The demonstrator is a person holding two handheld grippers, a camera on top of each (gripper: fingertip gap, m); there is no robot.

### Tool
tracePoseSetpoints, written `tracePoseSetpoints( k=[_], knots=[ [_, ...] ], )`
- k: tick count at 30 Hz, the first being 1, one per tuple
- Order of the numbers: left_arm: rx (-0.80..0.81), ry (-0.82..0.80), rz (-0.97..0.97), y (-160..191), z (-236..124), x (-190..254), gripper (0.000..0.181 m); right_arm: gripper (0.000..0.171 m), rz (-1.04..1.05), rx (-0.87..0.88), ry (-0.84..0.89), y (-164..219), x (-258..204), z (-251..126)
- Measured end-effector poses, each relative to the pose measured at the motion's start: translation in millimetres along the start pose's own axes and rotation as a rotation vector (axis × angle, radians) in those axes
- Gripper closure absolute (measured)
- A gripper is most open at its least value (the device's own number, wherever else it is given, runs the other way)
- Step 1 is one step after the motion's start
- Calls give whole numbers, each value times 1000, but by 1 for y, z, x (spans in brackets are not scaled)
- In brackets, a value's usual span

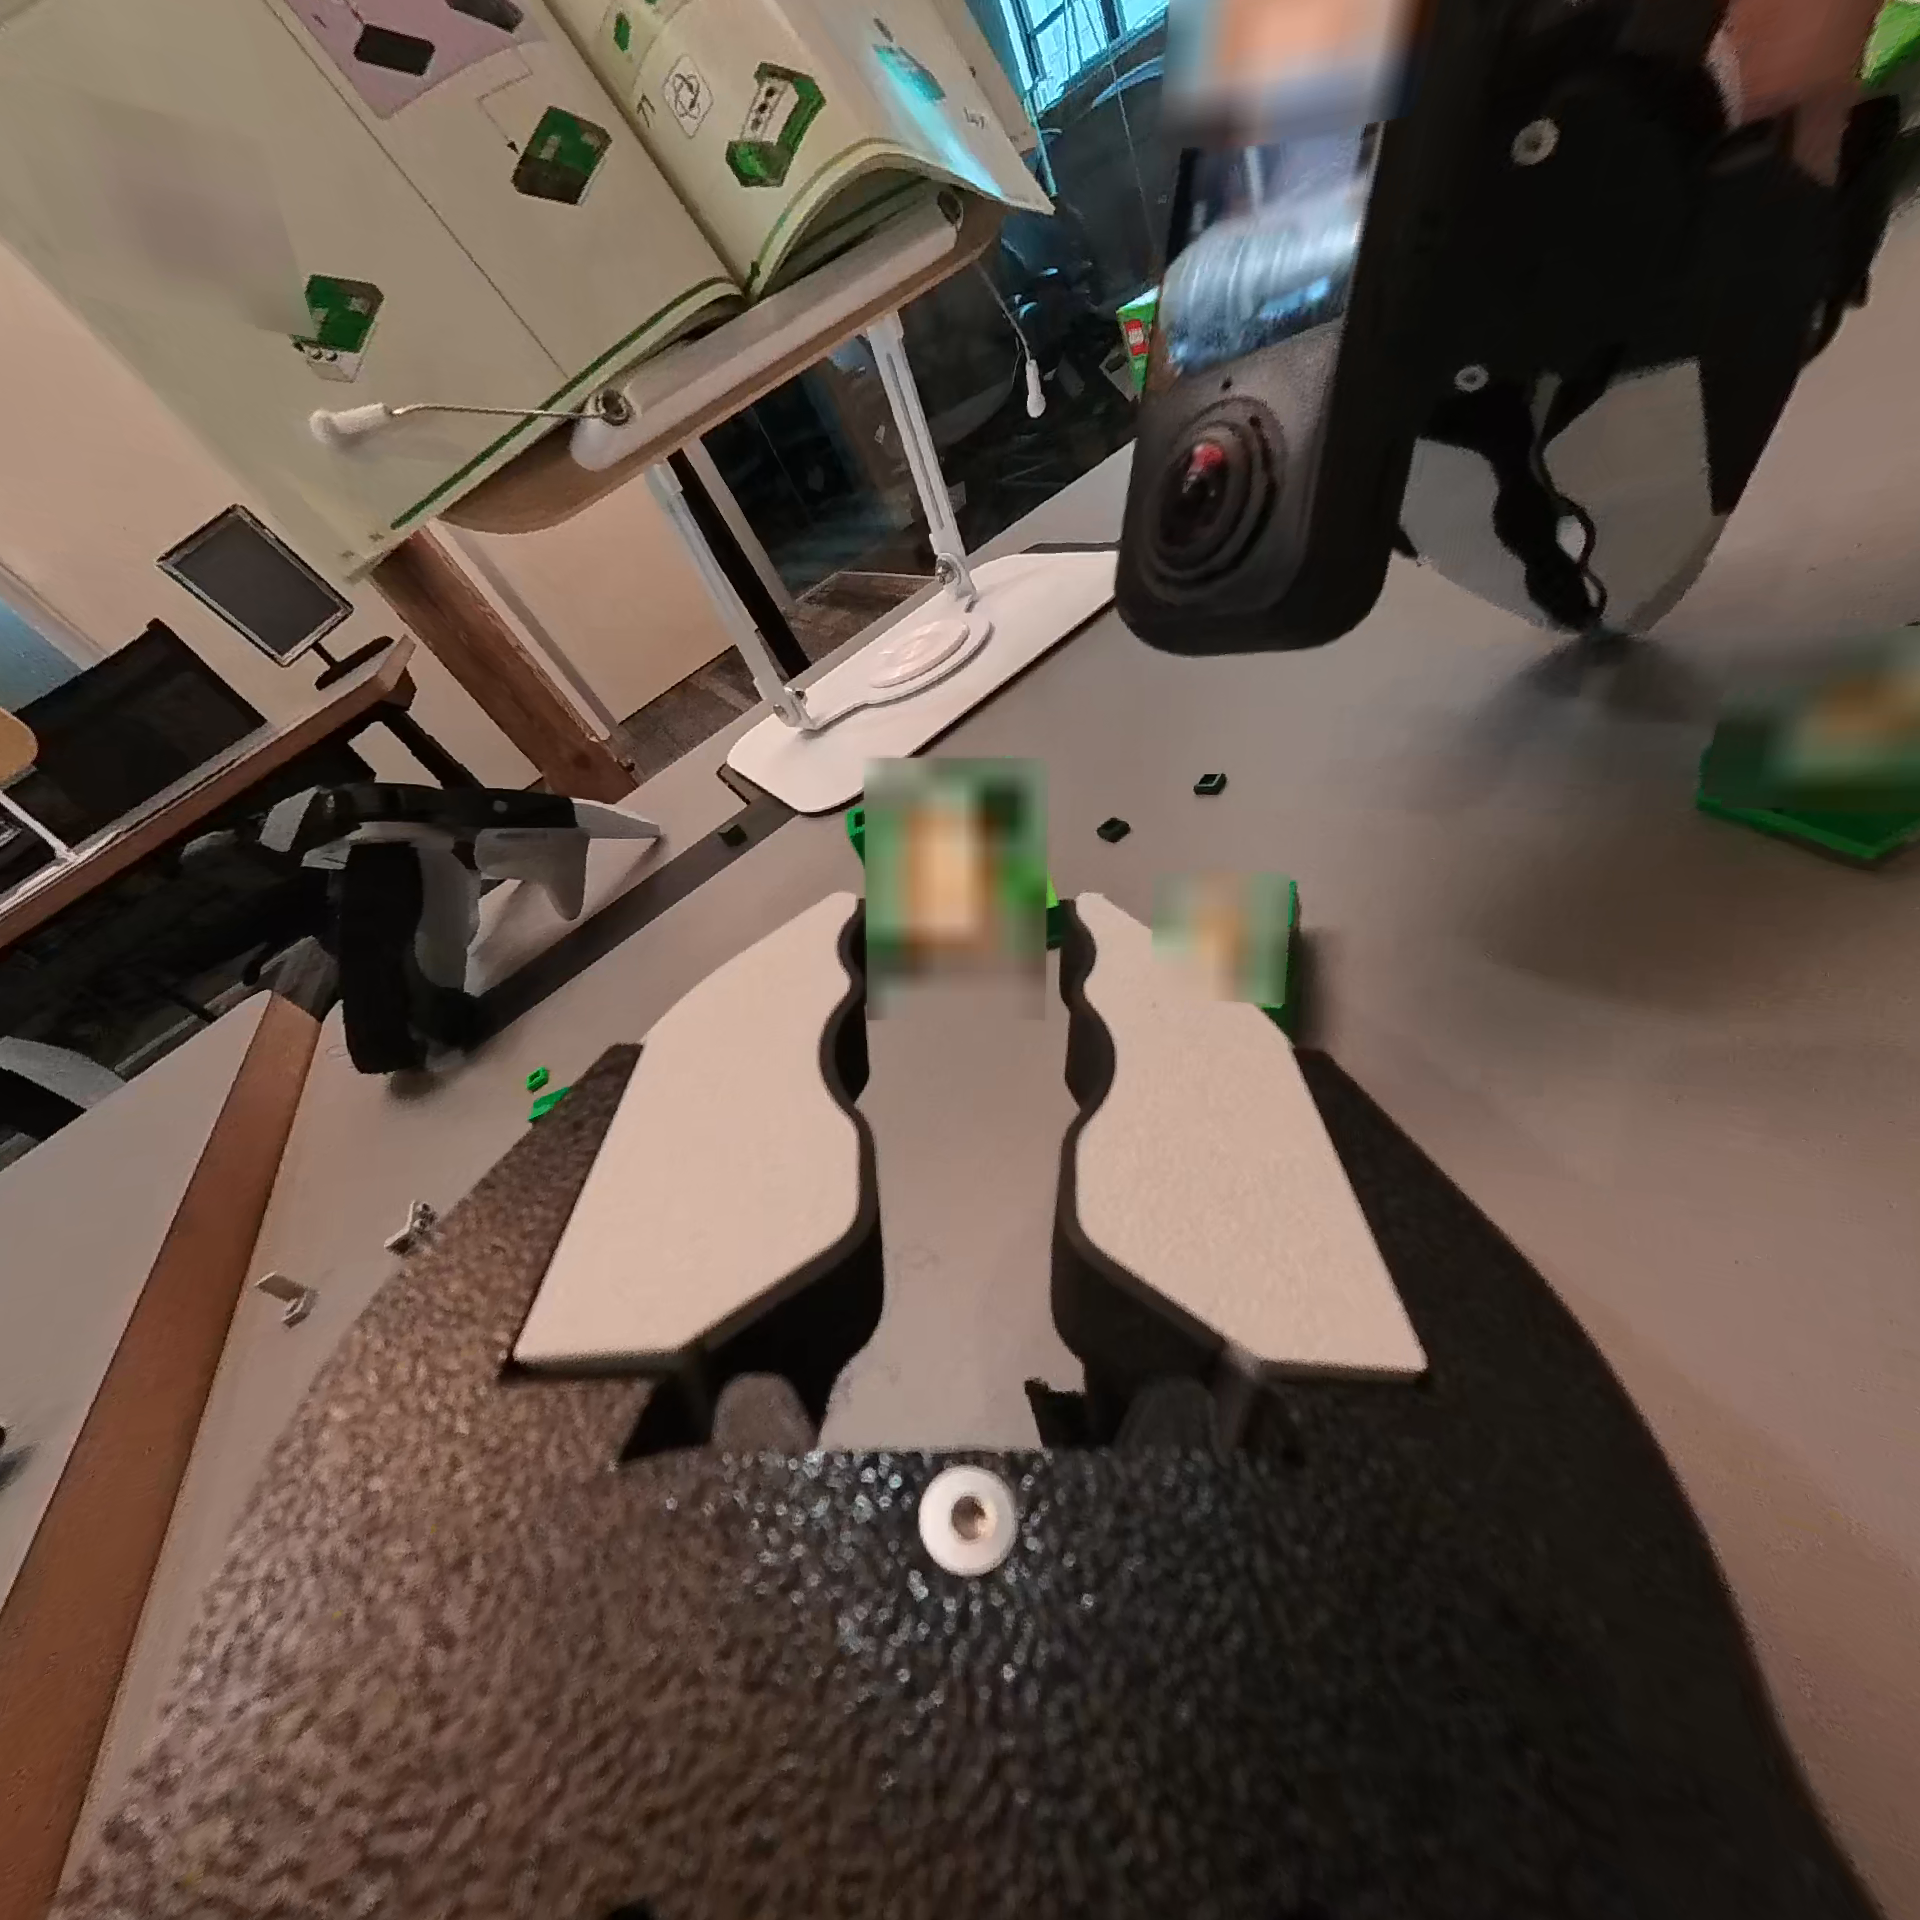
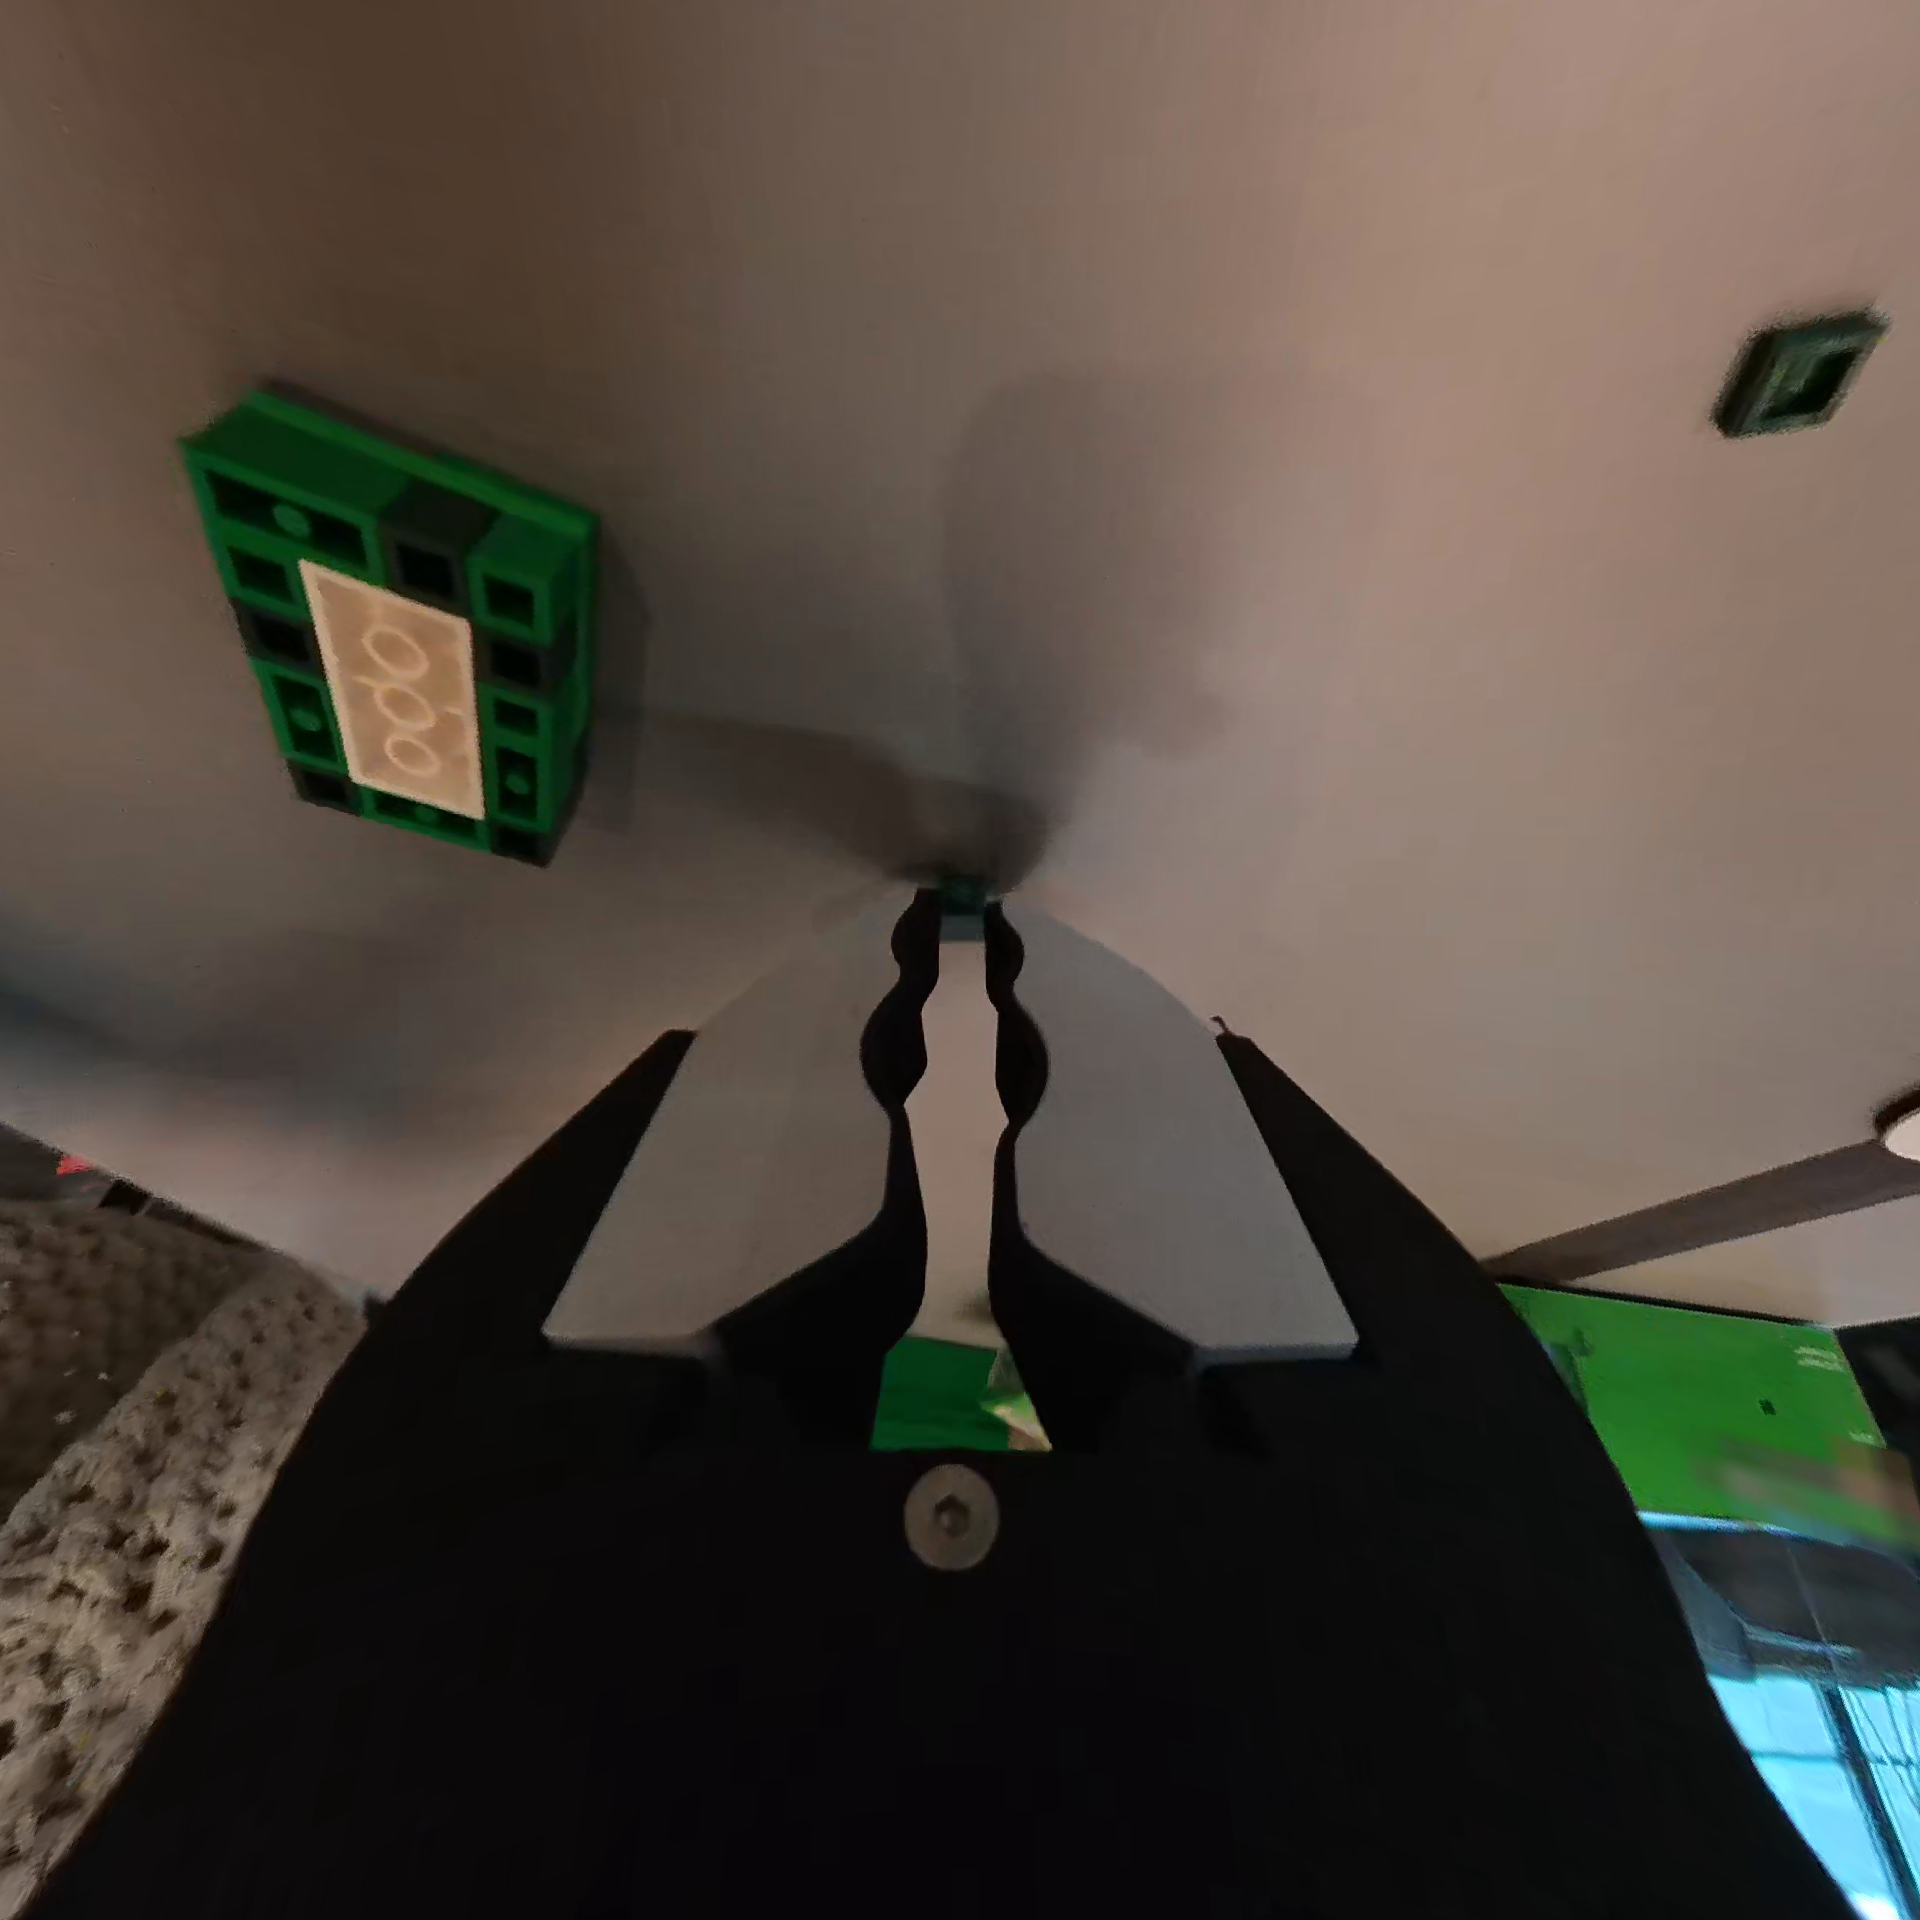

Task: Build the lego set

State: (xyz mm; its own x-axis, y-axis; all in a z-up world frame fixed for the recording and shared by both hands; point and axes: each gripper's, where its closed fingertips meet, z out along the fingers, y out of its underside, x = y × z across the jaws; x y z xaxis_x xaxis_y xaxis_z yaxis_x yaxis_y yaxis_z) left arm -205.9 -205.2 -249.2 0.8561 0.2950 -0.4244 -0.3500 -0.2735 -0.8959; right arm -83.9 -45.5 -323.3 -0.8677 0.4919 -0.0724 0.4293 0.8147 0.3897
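My right claw (image 2: 961, 906) points down at the grey table (image 2: 1351, 520), its jaws nearly together, pinching a small dark green piece (image 2: 958, 891) at the tips. The green and tan slab (image 2: 400, 634) lies flat up-left, long axis running away and slightly leftward. My left claw (image 1: 961, 925) stands parted, holding nothing that I can see.

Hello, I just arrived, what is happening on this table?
A person is building a lego set with two handheld grippers. The right gripper points down at the table, fingers nearly closed on a tiny dark green piece. The left gripper is open, holding nothing. A green assembly lies nearby, and an instruction book stands open.
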Motion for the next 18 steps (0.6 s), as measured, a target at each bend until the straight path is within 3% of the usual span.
tracePoseSetpoints(
  k=[5,11,18],
  knots=[
    [-4,4,4,1,0,1,147,153,2,160,164,-6,7,-12],
    [3,14,-1,-1,0,4,147,149,203,675,204,-7,-7,-18],
    [-3,17,12,0,0,6,147,148,519,1057,320,1,-6,-10]
  ],
)
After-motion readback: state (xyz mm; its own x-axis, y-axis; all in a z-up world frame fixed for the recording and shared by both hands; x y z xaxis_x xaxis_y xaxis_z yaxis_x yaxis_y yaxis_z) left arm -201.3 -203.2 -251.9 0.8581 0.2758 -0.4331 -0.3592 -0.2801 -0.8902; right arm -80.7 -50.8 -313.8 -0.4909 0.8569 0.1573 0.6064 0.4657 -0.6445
